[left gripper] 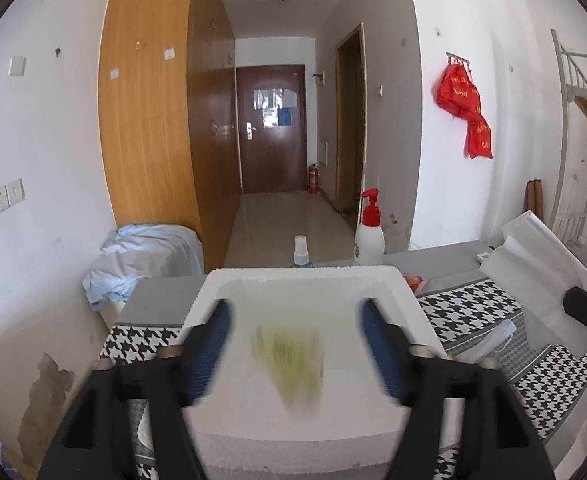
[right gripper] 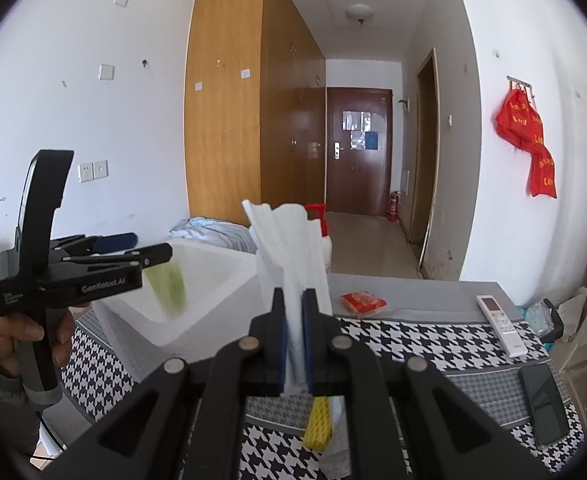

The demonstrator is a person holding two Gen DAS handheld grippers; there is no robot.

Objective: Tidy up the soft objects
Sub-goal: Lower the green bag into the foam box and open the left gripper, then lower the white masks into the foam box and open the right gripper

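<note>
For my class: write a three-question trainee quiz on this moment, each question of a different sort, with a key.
1. True or false: the left tool grips the green item.
2. What does the right tool hold? A) remote B) white foam sheet C) phone
3. Fill in: the blurred green item is over the white foam ____.

Key: 1 false, its jaws stand open and apart from it; 2 B; 3 box.

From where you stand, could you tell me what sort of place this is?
Probably a dormitory-style room or small flat. A tall wooden wardrobe lines the entry corridor to a dark front door, a metal bunk-bed frame stands at the right, and a houndstooth-covered table serves as the work surface.
</note>
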